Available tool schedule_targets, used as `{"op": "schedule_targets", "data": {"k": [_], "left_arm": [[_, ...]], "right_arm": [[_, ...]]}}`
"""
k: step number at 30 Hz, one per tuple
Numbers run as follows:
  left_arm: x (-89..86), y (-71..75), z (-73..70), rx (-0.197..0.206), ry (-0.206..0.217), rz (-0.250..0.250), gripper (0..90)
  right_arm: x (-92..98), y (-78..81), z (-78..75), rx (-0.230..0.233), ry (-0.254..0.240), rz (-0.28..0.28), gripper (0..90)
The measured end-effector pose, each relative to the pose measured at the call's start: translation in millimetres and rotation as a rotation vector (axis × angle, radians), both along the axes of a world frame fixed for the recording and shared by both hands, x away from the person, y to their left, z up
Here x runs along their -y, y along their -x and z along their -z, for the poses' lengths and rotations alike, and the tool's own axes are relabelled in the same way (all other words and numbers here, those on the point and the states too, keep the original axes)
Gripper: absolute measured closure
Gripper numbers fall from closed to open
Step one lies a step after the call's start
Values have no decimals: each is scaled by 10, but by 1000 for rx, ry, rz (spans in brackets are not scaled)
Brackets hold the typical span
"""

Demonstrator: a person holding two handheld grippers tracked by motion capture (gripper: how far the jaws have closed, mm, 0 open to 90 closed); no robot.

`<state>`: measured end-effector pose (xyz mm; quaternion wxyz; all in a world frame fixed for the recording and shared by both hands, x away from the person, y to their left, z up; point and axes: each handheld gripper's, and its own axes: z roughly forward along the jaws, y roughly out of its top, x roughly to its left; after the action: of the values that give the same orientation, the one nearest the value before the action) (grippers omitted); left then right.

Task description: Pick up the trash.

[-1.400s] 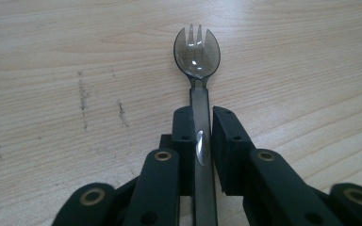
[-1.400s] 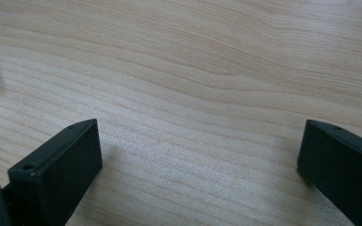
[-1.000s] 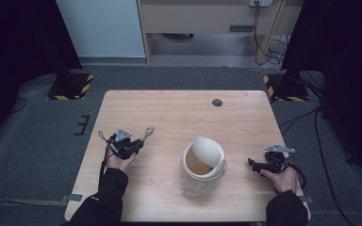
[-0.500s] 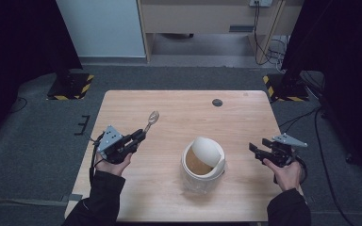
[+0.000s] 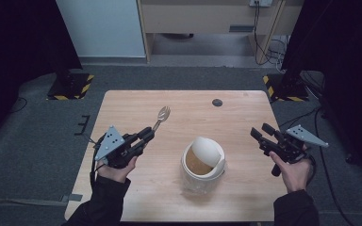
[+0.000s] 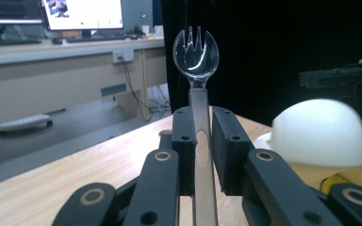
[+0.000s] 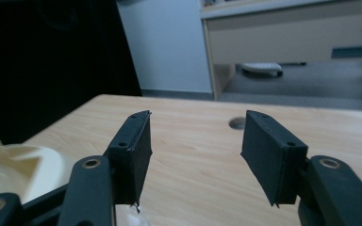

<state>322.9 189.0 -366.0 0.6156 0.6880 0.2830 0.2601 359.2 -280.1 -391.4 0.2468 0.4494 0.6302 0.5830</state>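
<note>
Lower centre of the high view, a cream lidded container [image 5: 202, 162] sits on the table [image 5: 188, 106]. At left, the left gripper [image 5: 147, 134] clamps a clear spork [image 6: 196, 49] by its handle. At right, the right gripper [image 5: 260, 133] gapes wide, empty.

We see a pale wood-grain table [image 5: 136, 188], a cream tub [image 5: 202, 172] with tan contents, and a clear spork [image 5: 161, 114] at the left. Both grippers [image 5: 147, 133] [image 5: 259, 133] are black with grey plates, sleeves [image 5: 99, 202] black, floor [image 5: 28, 155] dark grey, and far bases [image 5: 70, 84] are striped yellow and black
</note>
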Motion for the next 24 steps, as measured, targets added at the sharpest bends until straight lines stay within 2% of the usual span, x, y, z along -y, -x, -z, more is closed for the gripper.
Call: {"op": "schedule_targets", "data": {"k": [4, 10, 11, 17, 24], "left_arm": [[87, 56, -25, 24, 0, 27, 795], [254, 122, -9, 38, -14, 73, 795], [282, 131, -2, 41, -17, 80, 795], [443, 173, 44, 45, -32, 132, 795], [598, 193, 66, 45, -38, 169, 795]], "right_arm": [[-165, 91, -190, 47, -51, -52, 441], [-368, 175, -334, 73, -75, -110, 446], [-436, 205, -376, 77, -95, -133, 448], [-597, 287, -491, 96, -114, -186, 446], [-756, 335, -537, 104, -149, -246, 456]]}}
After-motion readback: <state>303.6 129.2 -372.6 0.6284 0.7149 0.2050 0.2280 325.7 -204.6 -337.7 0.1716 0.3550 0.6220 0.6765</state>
